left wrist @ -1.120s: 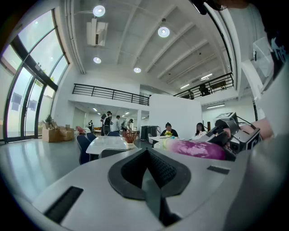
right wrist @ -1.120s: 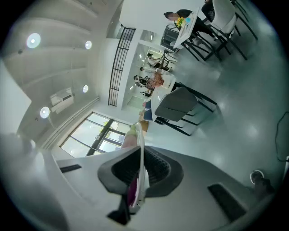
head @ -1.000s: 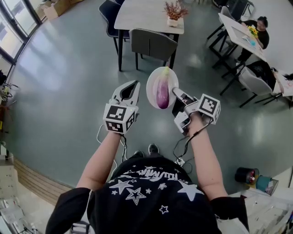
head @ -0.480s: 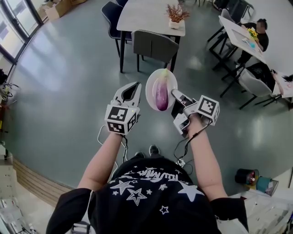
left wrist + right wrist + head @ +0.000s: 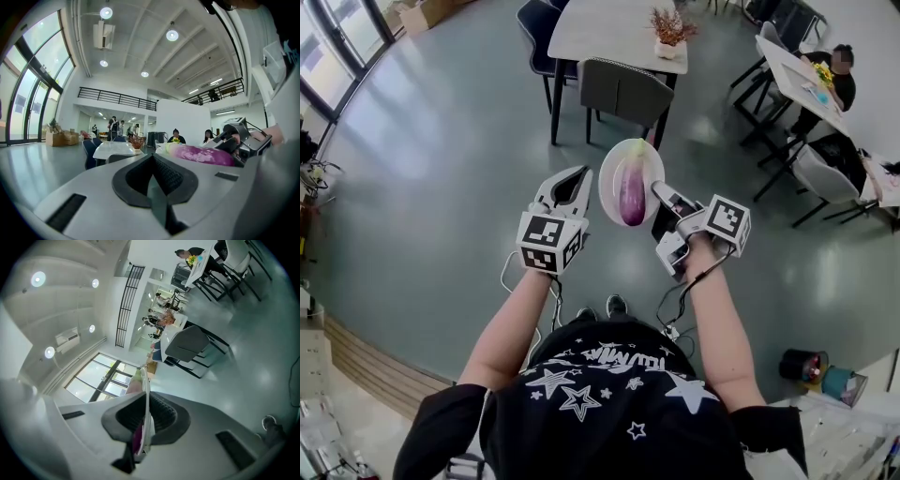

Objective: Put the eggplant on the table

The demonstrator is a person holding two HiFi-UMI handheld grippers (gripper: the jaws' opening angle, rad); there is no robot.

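1. Black-shirted person point(image 5: 609, 403) stands on a grey floor point(image 5: 441, 169). Both forearms reach toward 12 o'clock with elbows bent, and each hand holds a gripper.
2. On the left arm, the left gripper point(image 5: 578, 174) points to 12 o'clock. Its jaws are pressed together with nothing between them, as the left gripper view point(image 5: 152, 161) shows.
3. On the right arm, the right gripper point(image 5: 659, 193) points to about 10 o'clock. Its jaws pinch the rim of a plate point(image 5: 610, 186) at the plate's 4 o'clock edge. In the right gripper view the thin white rim point(image 5: 146, 394) runs straight between the pads.
4. The white plate is held in the air just beside the left gripper, at that gripper's 3 o'clock and not touching it.
5. The eggplant point(image 5: 632, 199) lies in the plate, running from 12 to 6 o'clock. Its pale green stem end is at 12 and its purple body is toward the person. From the left gripper's camera it shows at 2 o'clock point(image 5: 201, 154).
6. The table point(image 5: 609, 28) stands at 12 o'clock, well apart from the plate. It carries a potted plant point(image 5: 668, 33), and a chair point(image 5: 623, 89) is on its near side.
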